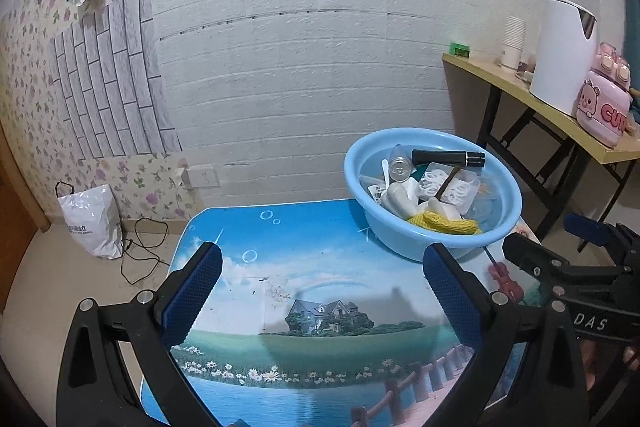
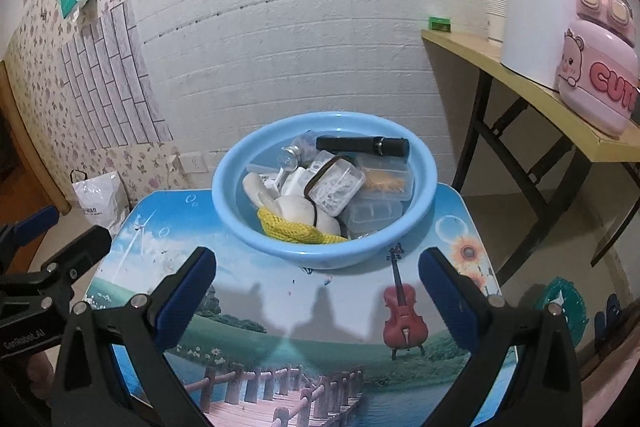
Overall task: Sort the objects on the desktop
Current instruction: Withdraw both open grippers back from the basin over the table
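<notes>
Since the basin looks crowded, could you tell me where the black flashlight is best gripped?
Grip the black flashlight across its barrel middle, coming from above. It lies level on top at the far side of the blue basin; its round sides look exposed, though the wall is near.

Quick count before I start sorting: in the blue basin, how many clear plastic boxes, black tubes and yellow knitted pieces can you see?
Clear plastic boxes: 3
Black tube: 1
Yellow knitted piece: 1
Total: 5, all inside the blue basin. The white bits among them are too jumbled to count.
</notes>
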Motion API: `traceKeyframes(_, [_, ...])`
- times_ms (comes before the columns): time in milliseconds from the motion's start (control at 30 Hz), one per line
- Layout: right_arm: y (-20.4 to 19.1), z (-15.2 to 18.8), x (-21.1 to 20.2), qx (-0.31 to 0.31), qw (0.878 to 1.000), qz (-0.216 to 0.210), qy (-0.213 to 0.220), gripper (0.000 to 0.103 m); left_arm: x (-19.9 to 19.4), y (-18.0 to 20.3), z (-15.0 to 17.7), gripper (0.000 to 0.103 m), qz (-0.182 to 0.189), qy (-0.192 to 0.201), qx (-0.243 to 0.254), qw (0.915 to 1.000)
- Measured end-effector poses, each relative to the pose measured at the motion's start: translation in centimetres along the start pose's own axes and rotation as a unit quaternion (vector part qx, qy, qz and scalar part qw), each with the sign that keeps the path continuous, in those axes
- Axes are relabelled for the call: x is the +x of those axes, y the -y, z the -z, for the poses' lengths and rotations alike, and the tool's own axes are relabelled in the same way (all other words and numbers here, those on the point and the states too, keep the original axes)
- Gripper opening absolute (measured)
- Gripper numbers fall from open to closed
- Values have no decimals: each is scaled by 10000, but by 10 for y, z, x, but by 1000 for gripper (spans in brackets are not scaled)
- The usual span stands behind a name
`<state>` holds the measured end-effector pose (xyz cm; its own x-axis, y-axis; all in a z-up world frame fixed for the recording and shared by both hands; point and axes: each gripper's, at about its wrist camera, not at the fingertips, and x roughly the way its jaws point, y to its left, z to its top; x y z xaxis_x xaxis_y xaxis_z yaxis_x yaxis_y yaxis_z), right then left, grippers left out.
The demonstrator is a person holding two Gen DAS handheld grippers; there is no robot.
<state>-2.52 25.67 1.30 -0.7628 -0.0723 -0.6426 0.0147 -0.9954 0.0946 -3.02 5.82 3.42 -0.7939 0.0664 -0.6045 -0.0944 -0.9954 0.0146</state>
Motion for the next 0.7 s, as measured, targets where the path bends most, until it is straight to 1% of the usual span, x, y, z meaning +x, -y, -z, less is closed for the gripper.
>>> traceKeyframes(400, [-8, 5, 3, -130, 9997, -192, -50, 103, 10, -4, 2, 101, -148, -141, -97, 9997])
traceKeyframes(600, [-11, 5, 6, -221, 9995, -193, -79, 103, 8, -3, 3, 101, -75, -79, -46, 9999])
traceKeyframes(700, [-10, 6, 6, -165, 9997, -192, -74, 103, 9, -2, 4, 101, -60, -72, 16, 10000])
